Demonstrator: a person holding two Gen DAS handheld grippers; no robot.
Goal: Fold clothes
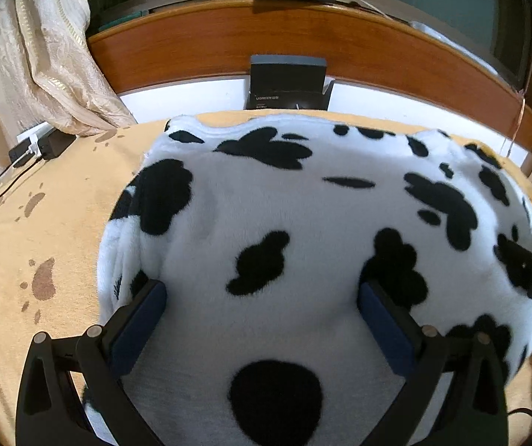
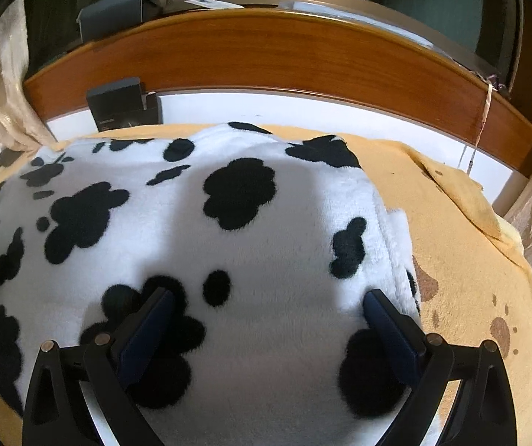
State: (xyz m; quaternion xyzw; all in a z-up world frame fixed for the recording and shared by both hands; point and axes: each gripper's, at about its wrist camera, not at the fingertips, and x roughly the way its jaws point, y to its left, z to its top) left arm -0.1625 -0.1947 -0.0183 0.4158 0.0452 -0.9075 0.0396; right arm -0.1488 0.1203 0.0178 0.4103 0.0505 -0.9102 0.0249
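A: From the left wrist view, my left claw (image 1: pixel 262 308) is spread wide over the cow-print fleece (image 1: pixel 303 215) and grips nothing. The fleece lies folded on the tan blanket (image 1: pixel 61 204) of the bed.

B: From the right wrist view, my right claw (image 2: pixel 268 314) is also wide apart and empty, near the fleece's right edge. I judge the fleece soft, light and floppy, so I would pinch the thick layered edge (image 2: pixel 396 238).

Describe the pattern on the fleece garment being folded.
White fleece garment with black cow-like blotches; clearest in the right wrist view.
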